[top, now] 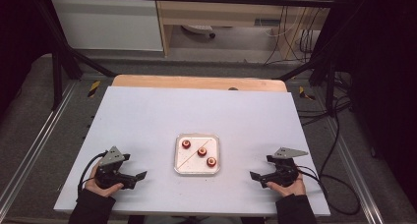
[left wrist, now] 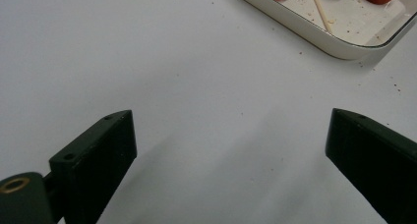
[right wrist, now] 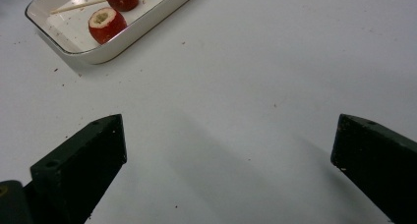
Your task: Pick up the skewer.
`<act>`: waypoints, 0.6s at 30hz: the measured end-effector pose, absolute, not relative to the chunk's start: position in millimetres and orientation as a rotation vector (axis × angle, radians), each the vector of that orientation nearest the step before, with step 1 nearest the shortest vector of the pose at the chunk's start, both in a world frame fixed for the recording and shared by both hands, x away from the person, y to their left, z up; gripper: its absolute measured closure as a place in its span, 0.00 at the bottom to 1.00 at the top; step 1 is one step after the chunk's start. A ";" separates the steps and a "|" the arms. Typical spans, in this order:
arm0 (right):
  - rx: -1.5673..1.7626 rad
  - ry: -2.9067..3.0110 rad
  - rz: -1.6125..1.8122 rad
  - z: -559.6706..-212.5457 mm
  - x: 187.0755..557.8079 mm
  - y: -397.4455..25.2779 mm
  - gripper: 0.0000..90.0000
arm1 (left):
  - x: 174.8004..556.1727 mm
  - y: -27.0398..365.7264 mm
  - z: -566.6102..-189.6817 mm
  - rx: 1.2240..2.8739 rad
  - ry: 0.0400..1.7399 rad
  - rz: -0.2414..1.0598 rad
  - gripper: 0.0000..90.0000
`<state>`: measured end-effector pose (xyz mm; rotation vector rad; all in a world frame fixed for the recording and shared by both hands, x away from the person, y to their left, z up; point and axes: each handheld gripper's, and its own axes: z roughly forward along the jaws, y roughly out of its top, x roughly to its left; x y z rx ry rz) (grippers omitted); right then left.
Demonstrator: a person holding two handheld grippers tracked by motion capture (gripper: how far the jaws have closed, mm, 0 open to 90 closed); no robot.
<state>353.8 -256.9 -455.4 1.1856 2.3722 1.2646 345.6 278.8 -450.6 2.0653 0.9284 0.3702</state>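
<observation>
**Both grippers spread beside the fruit tray**

High view: a shallow white rectangular tray (top: 197, 154) sits mid-table on the pale grey tabletop (top: 147, 121), holding three red cored fruits (top: 201, 152) and a thin wooden skewer (top: 194, 153). The left gripper (top: 139, 177) and right gripper (top: 256, 176) rest well apart on either side.

Left gripper view: jaws stand wide apart, empty; the tray lies ahead at upper right.

Right gripper view: jaws stand wide apart, empty; the tray lies at upper left.

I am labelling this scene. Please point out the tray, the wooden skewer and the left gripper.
tray (top: 178, 169): high view, near left rim.
wooden skewer (top: 189, 156): high view, middle of stick.
left gripper (top: 139, 179): high view, between the fingertips.
</observation>
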 end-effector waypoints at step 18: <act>1.177 2.375 1.267 -455.3 353.8 -256.3 0.01 | 346.8 268.1 -447.9 2.079 0.919 0.373 0.06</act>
